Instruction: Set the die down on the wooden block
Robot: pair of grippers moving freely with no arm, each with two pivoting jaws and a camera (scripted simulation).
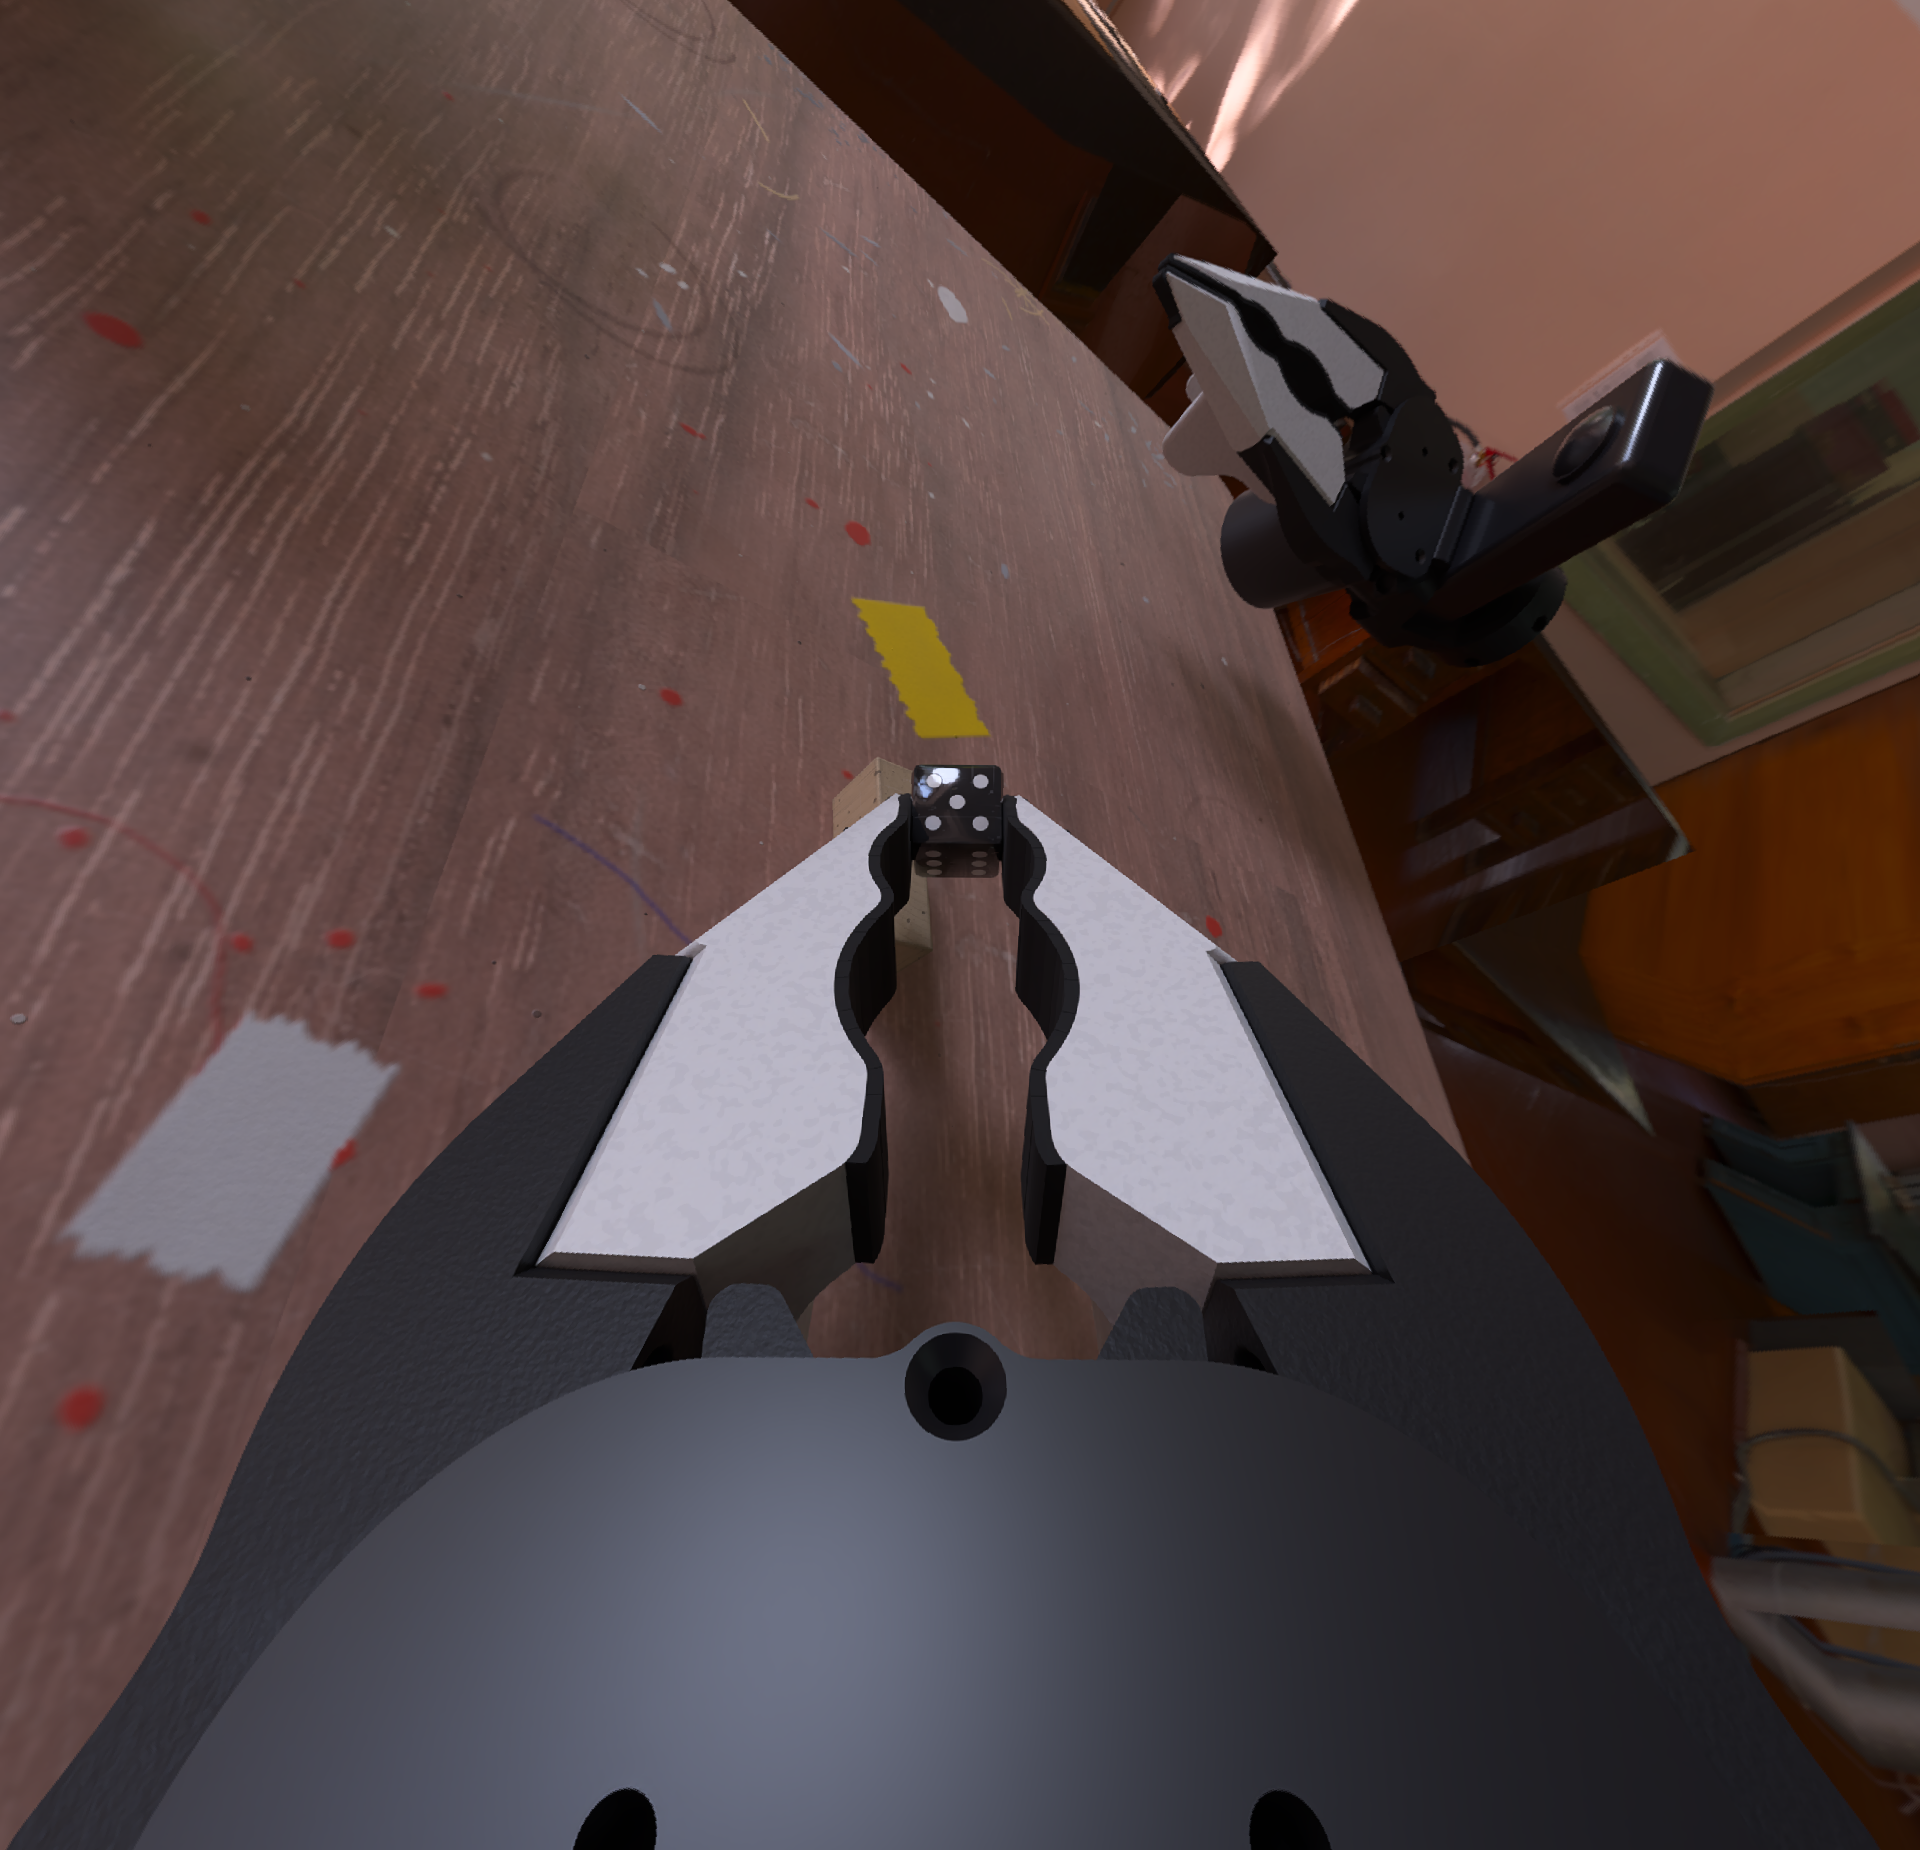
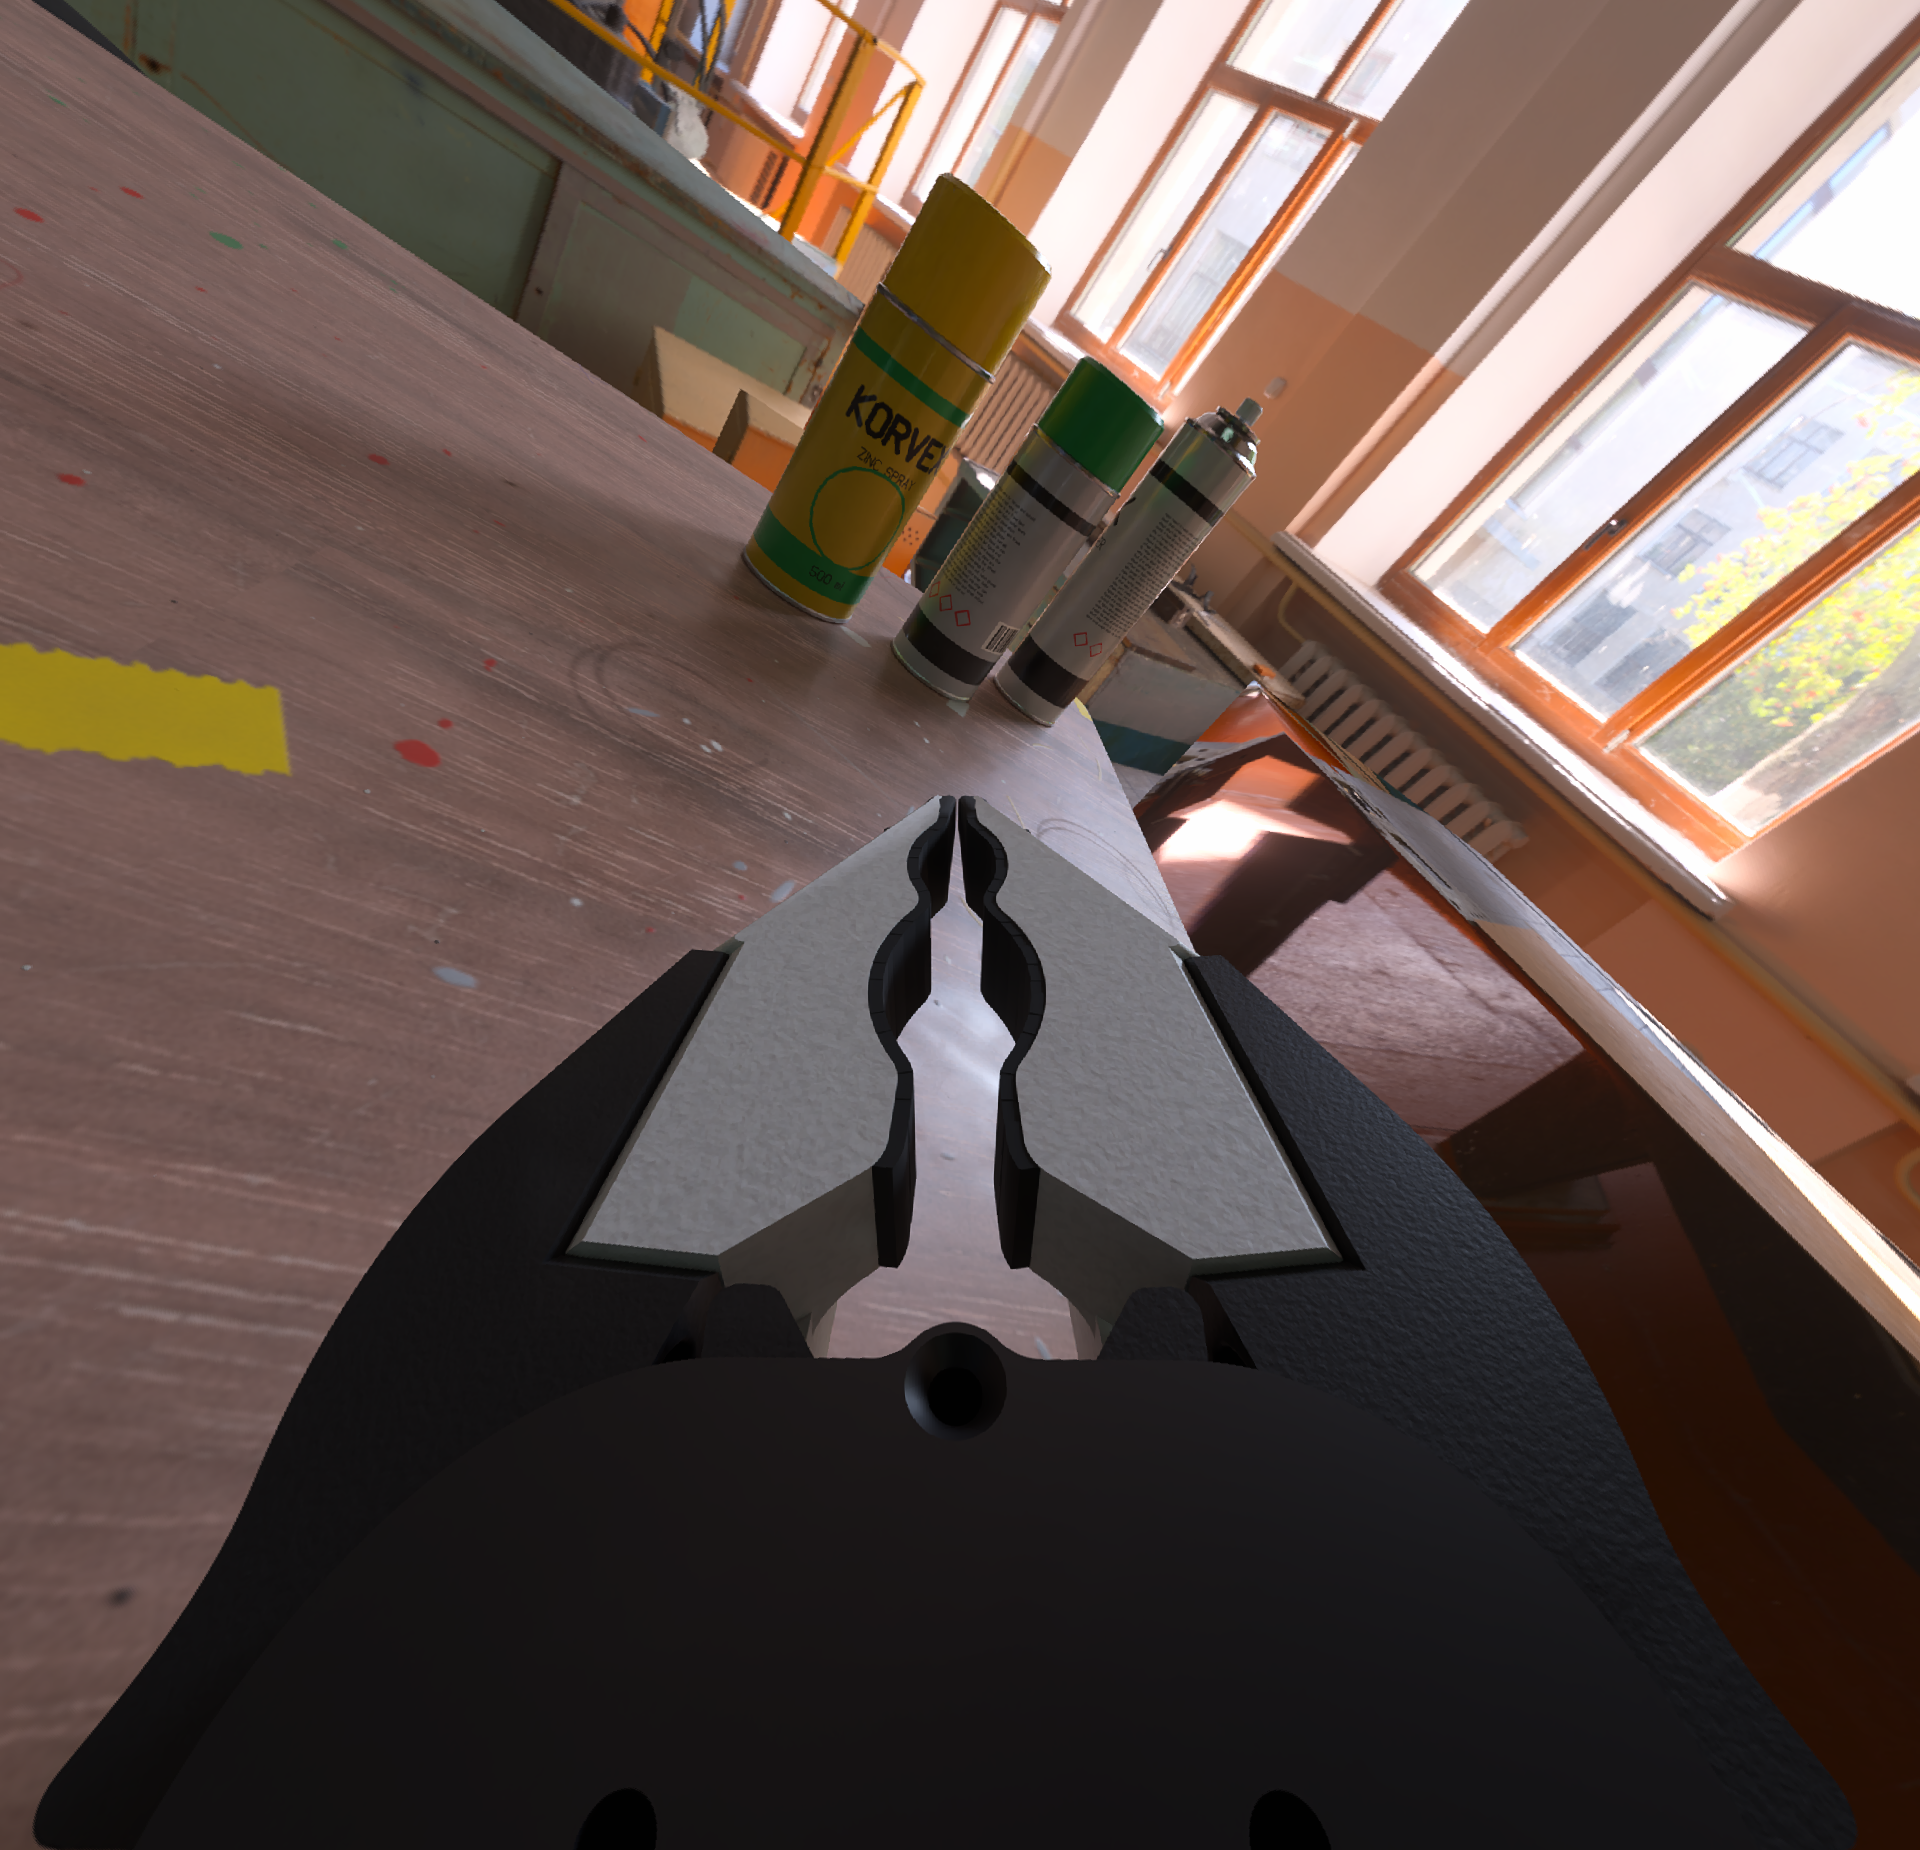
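Your left gripper pinches the black die at its fingertips, the wooden block just beyond and slightly left, so ease that way; your empty, closed right gripper hangs well apart.

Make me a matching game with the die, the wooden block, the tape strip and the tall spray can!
Things:
1. die
2. wooden block
3. tape strip
4. tall spray can

Descriptions:
A. pale wood, partly hidden behind the left tongs
B. standing upright near the table's edge
C. black with white dots, gripped between tong tips
D. flat and yellow, lying on the table

Pairs: 1-C, 2-A, 3-D, 4-B
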